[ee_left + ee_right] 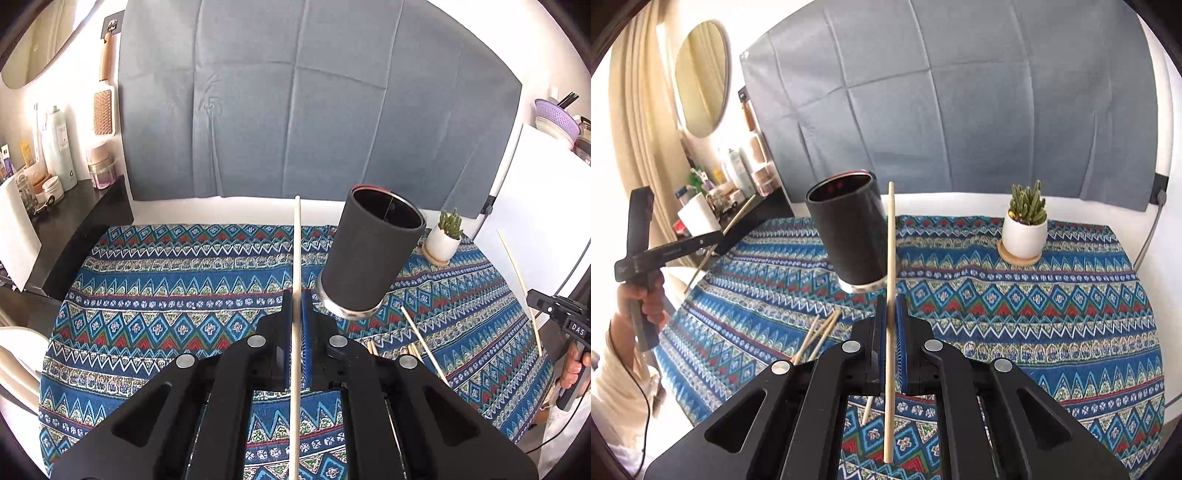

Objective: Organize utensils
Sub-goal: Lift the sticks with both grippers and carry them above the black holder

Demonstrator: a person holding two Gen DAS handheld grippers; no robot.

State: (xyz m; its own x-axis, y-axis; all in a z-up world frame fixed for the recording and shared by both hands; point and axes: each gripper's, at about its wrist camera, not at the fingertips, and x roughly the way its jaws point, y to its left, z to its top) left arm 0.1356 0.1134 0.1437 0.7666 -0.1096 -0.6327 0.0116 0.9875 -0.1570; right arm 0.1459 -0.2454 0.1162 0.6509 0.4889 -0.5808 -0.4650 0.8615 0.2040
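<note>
Crosswise between each gripper's (296, 295) pads, one chopstick (296, 258).

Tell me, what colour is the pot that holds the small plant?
The pot is plain white, on a round wooden coaster. It shows best in the right wrist view.

In the left wrist view, the pale wooden chopstick (295, 332) clamped in the left tool (296, 295) runs out of the bottom edge, so its lower end is cut off. The inside of the dark cylindrical holder (364, 258) is too dark to read. The small bottles and jars (55, 155) at the left edge are too small to identify. In the right wrist view, loose wooden chopsticks (816, 336) at lower centre are partly hidden behind the right tool (891, 295).
</note>
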